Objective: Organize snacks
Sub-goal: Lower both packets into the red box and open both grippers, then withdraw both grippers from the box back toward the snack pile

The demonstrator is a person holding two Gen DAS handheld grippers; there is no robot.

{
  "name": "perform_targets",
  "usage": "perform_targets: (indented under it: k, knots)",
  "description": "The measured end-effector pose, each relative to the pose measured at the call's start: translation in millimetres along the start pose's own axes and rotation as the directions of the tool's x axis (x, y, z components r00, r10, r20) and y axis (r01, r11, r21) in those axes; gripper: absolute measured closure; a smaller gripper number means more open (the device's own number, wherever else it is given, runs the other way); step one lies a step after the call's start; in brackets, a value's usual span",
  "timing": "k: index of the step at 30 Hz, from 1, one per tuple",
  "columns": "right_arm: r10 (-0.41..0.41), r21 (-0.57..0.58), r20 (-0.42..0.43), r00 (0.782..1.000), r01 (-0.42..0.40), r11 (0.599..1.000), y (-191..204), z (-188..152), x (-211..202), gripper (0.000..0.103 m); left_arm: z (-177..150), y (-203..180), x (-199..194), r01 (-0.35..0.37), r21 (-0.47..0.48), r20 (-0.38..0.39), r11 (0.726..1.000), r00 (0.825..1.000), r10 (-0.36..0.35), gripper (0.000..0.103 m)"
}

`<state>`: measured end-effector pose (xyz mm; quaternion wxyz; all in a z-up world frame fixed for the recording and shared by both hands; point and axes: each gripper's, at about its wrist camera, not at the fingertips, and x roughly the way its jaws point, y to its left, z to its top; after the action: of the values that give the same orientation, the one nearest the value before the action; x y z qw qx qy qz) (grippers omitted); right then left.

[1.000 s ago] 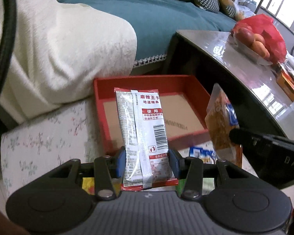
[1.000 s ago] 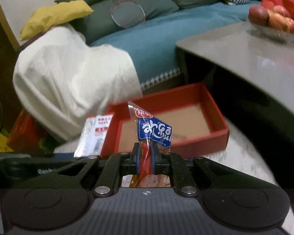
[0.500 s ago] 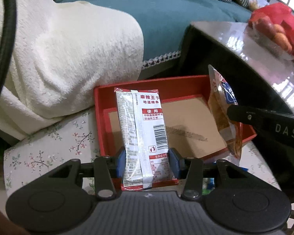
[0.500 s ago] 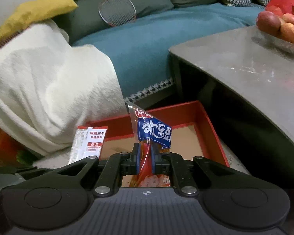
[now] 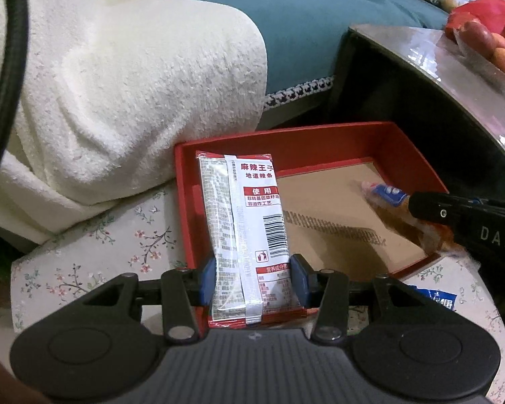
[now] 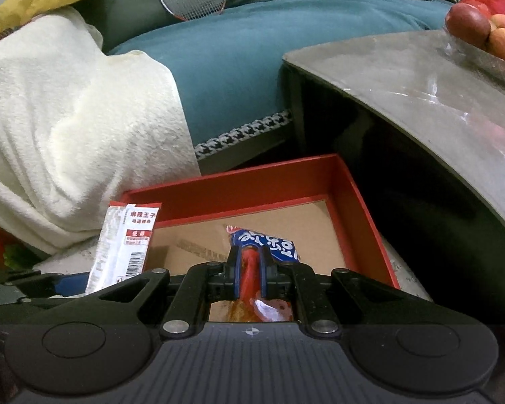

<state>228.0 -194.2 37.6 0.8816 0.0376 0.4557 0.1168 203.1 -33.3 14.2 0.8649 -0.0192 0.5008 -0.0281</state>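
A red box (image 5: 320,141) with a brown cardboard floor lies on a flowered cushion. My left gripper (image 5: 254,277) is shut on a silver and red snack packet (image 5: 244,215), which stands upright over the box's near-left corner. My right gripper (image 6: 250,269) is shut on a blue and orange snack packet (image 6: 269,244) whose top leans down into the box. In the left wrist view that blue packet (image 5: 387,195) rests low over the box floor, with the right gripper's black body coming in from the right. The silver packet (image 6: 124,239) shows at the left in the right wrist view.
A white blanket (image 5: 118,84) drapes over the teal sofa (image 5: 303,17) behind the box. A dark low table (image 6: 404,84) with a bowl of fruit (image 6: 481,33) stands on the right. Another blue packet (image 5: 437,298) lies on the flowered cushion (image 5: 101,252) beside the box.
Both grippers moved forward and down toward the red box with their packets. The blue packet tipped from upright to leaning low inside the box.
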Motion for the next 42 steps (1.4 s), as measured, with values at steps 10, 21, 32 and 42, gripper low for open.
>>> perform_targets:
  k: [10, 21, 32, 42]
  knots:
    - [0.007, 0.006, -0.033, 0.999, -0.007, 1.0, 1, 0, 12, 0.091, 2, 2, 8, -0.017, 0.01, -0.008, 1.0, 1.0, 0.017, 0.062]
    - [0.023, 0.008, -0.042, 0.999, -0.023, 1.0, 2, -2, 10, 0.085, 5, 2, 3, -0.019, 0.001, -0.004, 1.0, 1.0, 0.019, 0.056]
    - [0.022, 0.002, -0.057, 0.998, -0.022, 1.0, 0, -3, 8, 0.078, 3, 9, -13, -0.004, -0.037, -0.001, 0.999, 1.0, 0.004, 0.056]
    - [0.026, 0.008, -0.041, 0.999, -0.025, 1.0, -3, -7, 0, 0.075, -9, -3, -22, 0.013, 0.033, -0.048, 0.999, 0.999, -0.011, 0.056]
